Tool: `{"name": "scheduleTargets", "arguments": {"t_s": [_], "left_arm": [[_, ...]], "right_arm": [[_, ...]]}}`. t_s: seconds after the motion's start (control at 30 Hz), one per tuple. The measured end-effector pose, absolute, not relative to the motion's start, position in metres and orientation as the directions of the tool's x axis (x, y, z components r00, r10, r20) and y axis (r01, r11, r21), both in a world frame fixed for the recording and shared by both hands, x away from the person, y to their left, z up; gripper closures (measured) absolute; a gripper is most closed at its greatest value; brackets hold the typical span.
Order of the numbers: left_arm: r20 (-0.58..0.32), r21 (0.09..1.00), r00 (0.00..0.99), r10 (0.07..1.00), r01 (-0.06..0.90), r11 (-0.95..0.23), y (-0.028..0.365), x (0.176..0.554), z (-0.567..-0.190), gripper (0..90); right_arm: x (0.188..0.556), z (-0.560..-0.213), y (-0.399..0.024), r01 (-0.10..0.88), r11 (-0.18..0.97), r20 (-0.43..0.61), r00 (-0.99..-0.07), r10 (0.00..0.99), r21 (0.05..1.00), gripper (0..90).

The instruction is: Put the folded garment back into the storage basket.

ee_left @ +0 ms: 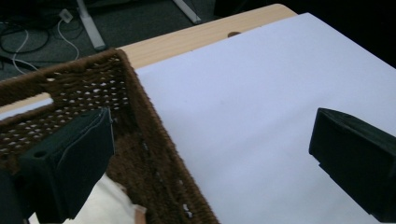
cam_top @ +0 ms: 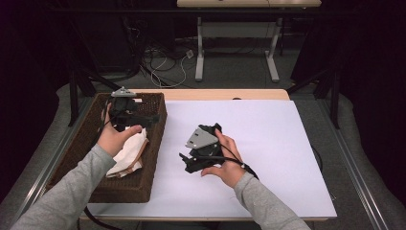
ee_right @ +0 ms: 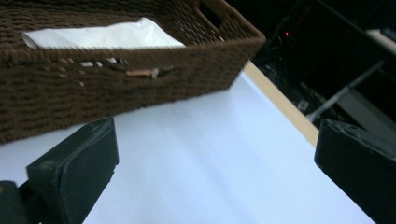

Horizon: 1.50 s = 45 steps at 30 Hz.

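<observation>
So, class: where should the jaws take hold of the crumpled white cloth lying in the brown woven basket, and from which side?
Grip the crumpled white cloth at its raised bunched fold, coming from above: the brown woven basket walls block any sideways approach, and the puckered top probably gives open jaws something to pinch.

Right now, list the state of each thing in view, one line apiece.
Left tongs: open, empty, above the basket.
Right tongs: open, empty, over the white sheet.
Wicker basket: upright, at the table's left.
White cloth: crumpled, lying inside the basket.
White sheet: flat, bare.
</observation>
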<state>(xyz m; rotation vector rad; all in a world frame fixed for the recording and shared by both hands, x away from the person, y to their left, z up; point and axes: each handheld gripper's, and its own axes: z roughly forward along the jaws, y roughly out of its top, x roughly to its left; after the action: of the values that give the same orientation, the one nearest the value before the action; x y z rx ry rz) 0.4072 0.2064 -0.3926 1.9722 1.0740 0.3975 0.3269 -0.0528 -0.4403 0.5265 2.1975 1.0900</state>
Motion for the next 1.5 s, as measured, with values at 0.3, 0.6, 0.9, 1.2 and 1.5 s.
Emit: {"name": "scheduleTargets", "arguments": {"t_s": [0.3, 0.6, 0.9, 1.2, 1.5], "left_arm": [[-0.08, 0.792, 0.601, 0.795, 0.522, -0.315, 0.176, 0.382, -0.407, 0.0], [-0.175, 0.817, 0.662, 0.728, 0.511, -0.268, 0.148, 0.357, -0.419, 0.0], [-0.17, 0.821, 0.716, 0.677, 0.483, -0.305, 0.116, 0.336, -0.453, 0.0], [-0.153, 0.849, 0.759, 0.633, 0.429, -0.308, 0.106, 0.314, -0.487, 0.0], [-0.169, 0.859, 0.768, 0.618, 0.422, -0.29, 0.106, 0.306, -0.518, 0.0]], "right_arm": [[0.327, -0.447, -0.114, 0.188, 0.488, -0.238, -0.691, 0.683, 0.852, 0.0], [0.318, -0.46, -0.163, 0.259, 0.372, -0.139, -0.625, 0.768, 0.891, 0.0], [0.305, -0.479, -0.202, 0.281, 0.35, -0.123, -0.595, 0.794, 0.894, 0.0], [0.297, -0.498, -0.236, 0.323, 0.332, -0.104, -0.561, 0.821, 0.886, 0.0], [0.293, -0.517, -0.264, 0.373, 0.249, -0.033, -0.498, 0.866, 0.894, 0.0]]}}
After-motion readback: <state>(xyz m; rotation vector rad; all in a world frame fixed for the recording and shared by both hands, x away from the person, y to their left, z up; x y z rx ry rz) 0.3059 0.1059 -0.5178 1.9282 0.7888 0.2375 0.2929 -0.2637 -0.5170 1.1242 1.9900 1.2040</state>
